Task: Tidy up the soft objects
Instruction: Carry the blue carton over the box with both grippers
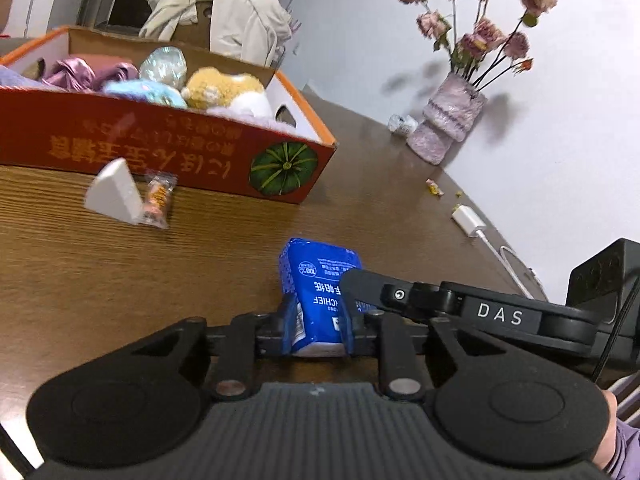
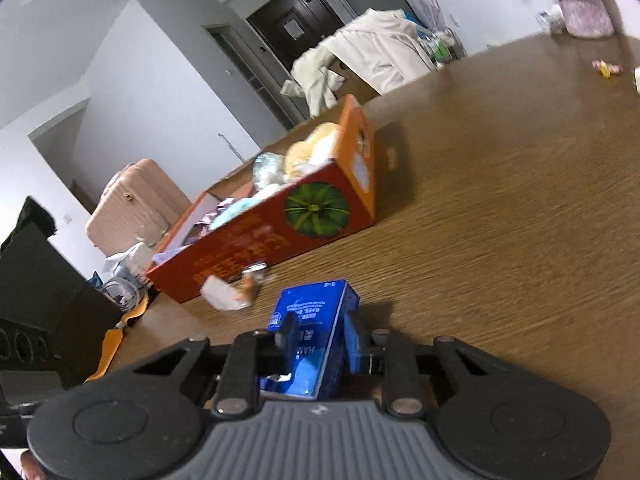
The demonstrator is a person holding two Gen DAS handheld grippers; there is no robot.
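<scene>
Pinching one blue tissue pack (image 1: 320, 292), both fingers clamp; only the left view shows the vase (image 1: 448, 120).

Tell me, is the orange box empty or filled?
Filled: plush toys and purple fabric show above the orange box's rim.

The left gripper (image 1: 318, 320) points forward and somewhat downward, its two blue-padded fingers (image 1: 289, 322) drawn close and pressing the sides of a blue tissue pack (image 1: 320, 280); the right gripper (image 2: 316, 340) sits at a like downward tilt, rolled a little, its fingers (image 2: 352, 340) clamped on the same kind of blue pack; its black arm crosses the left wrist view; a purple sleeve (image 1: 624, 452) shows at that view's lower right corner.
</scene>
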